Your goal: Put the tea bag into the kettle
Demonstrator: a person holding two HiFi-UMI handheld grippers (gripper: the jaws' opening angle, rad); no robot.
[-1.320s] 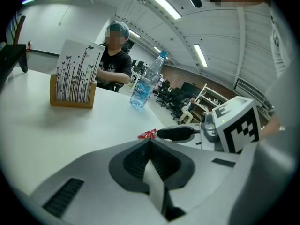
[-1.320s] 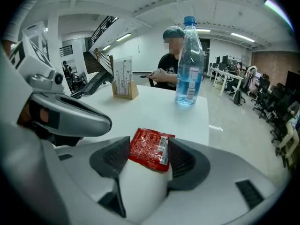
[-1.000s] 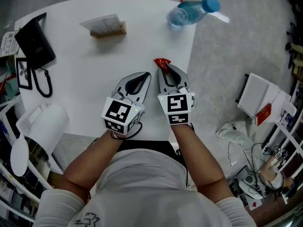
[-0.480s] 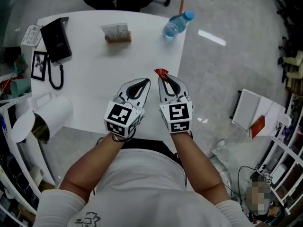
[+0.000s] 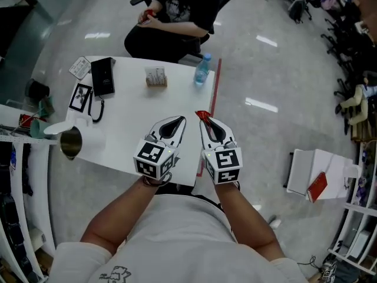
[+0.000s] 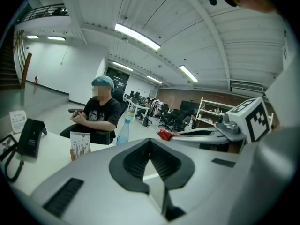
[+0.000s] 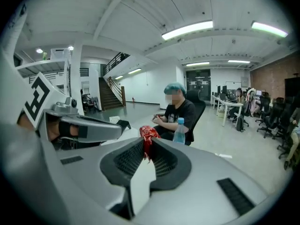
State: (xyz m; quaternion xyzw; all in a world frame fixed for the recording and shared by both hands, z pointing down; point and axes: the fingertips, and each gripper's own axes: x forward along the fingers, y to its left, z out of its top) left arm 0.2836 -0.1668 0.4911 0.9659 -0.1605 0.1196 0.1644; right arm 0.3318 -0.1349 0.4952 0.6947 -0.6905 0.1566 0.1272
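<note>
The white counter [image 5: 129, 122] carries a black phone [image 5: 103, 75], a small card [image 5: 79, 68], a framed picture [image 5: 80, 97], a small box [image 5: 156, 76] and an upright water bottle [image 5: 201, 71] near its far right corner.

The right hand-held gripper [image 7: 147, 143] has its jaws closed on a crumpled red tea bag [image 7: 149, 133], which sticks up past the tips. At the left, the left hand-held gripper [image 7: 119, 132] shows side-on, its marker cube [image 7: 40, 99] nearer the camera and its tip close to the tea bag but apart from it. Beyond the jaws a person [image 7: 176, 114] in a teal cap and black shirt sits in a dark chair with a blue-capped clear bottle [image 7: 179, 131] just in front, a staircase [image 7: 110, 96] far behind at the left, strip lights [image 7: 186, 30] overhead and office chairs [image 7: 274, 121] at the right.
</note>
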